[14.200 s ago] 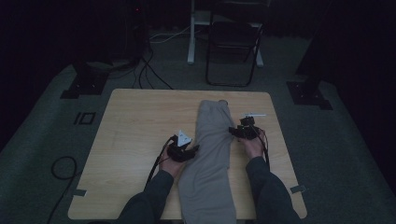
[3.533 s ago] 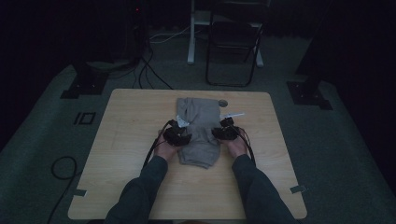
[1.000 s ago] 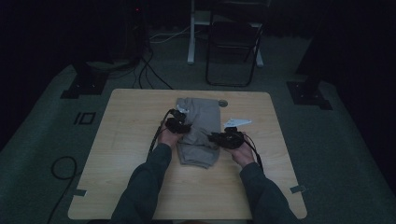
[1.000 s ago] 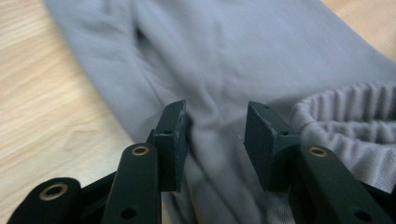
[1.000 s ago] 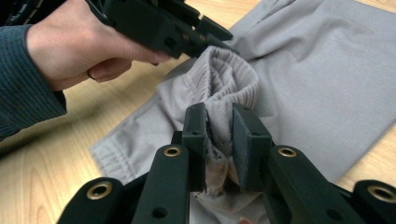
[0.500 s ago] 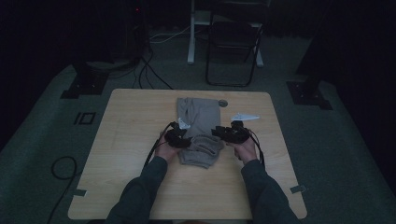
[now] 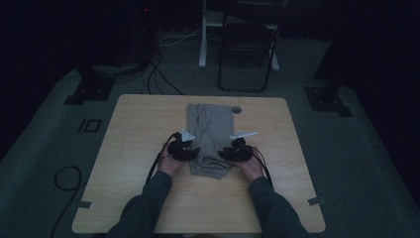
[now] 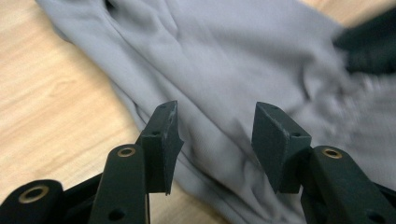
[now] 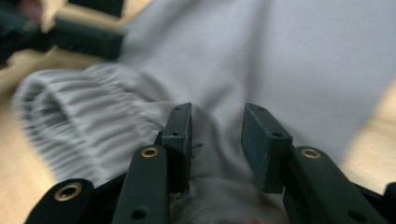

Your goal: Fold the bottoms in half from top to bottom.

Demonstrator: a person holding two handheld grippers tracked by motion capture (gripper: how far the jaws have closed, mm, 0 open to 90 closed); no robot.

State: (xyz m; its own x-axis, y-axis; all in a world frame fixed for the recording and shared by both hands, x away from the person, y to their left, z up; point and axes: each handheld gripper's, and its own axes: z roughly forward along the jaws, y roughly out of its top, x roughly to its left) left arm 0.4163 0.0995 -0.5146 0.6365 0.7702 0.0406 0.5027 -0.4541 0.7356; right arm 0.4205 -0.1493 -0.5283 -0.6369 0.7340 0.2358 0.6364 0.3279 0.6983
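Observation:
Folded grey trousers [image 7: 210,130] lie lengthwise in the middle of the wooden table [image 7: 143,124], their gathered waistband [image 9: 79,109] bunched at the near end. My left gripper [image 7: 192,151] sits at the near left edge of the cloth. Its jaws [image 8: 215,135] have just been opening and stand apart over the trousers [image 8: 233,60], pinching nothing. At the near right edge my right gripper [image 7: 224,154] hovers low over the fabric [image 9: 299,56]. Its jaws [image 9: 215,140] have also just been opening, with cloth under the gap and the pads off it.
A dark chair [image 7: 245,49] and a white post stand beyond the far edge. Cables [image 7: 64,178] lie on the carpet at the left. Black stand bases [image 7: 327,99] flank the table, and a small round hole [image 7: 236,109] sits beside the trousers' far end.
My left gripper has slid toward the person along the trousers' left edge. The right gripper has stayed by the right edge, shifting only slightly. The near end of the cloth looks more bunched.

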